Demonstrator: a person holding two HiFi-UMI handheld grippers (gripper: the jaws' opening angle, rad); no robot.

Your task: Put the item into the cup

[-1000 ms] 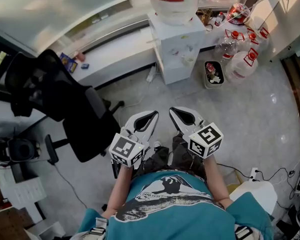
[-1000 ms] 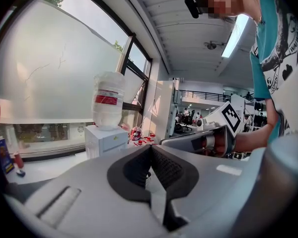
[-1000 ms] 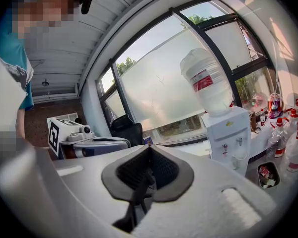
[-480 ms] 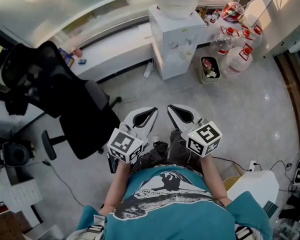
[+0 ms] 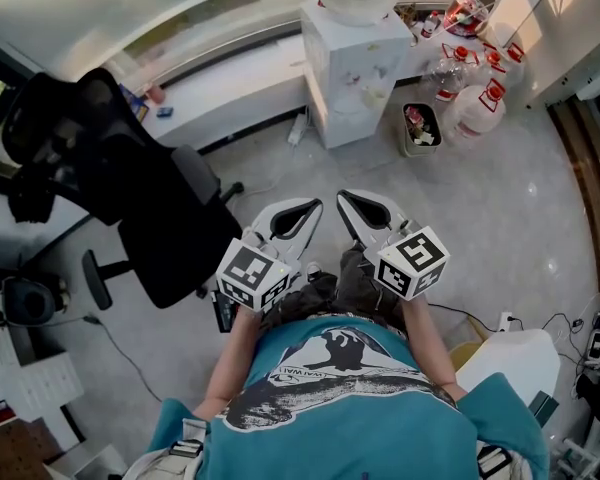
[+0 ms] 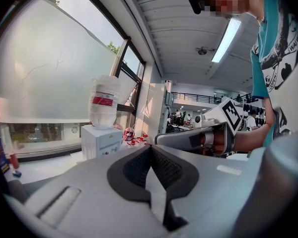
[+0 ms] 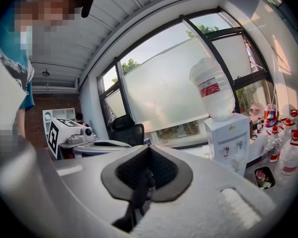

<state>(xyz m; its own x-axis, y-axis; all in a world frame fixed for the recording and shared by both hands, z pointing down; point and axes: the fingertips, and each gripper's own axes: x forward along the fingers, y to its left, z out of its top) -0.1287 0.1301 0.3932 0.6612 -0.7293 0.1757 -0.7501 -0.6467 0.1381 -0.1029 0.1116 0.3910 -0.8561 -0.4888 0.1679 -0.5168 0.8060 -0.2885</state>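
No cup and no item to put in it shows in any view. My left gripper (image 5: 302, 210) and right gripper (image 5: 354, 201) are held side by side at waist height over a grey floor, both pointing forward. In the left gripper view the jaws (image 6: 150, 151) are shut with nothing between the dark pads, and the right gripper (image 6: 203, 135) shows beside them. The right gripper view shows its own jaws (image 7: 148, 155) shut and empty too, with the left gripper (image 7: 92, 144) at its left.
A white water dispenser (image 5: 352, 63) with a big bottle stands ahead against a white window counter (image 5: 215, 98). Several water jugs (image 5: 477, 103) and a small bin (image 5: 420, 128) stand to its right. A black office chair (image 5: 130, 198) is at the left. Cables (image 5: 540, 353) lie at the right.
Both grippers stay shut and have risen slightly in the head view. The head view has shifted, so the dispenser and chair sit a little higher in the picture.
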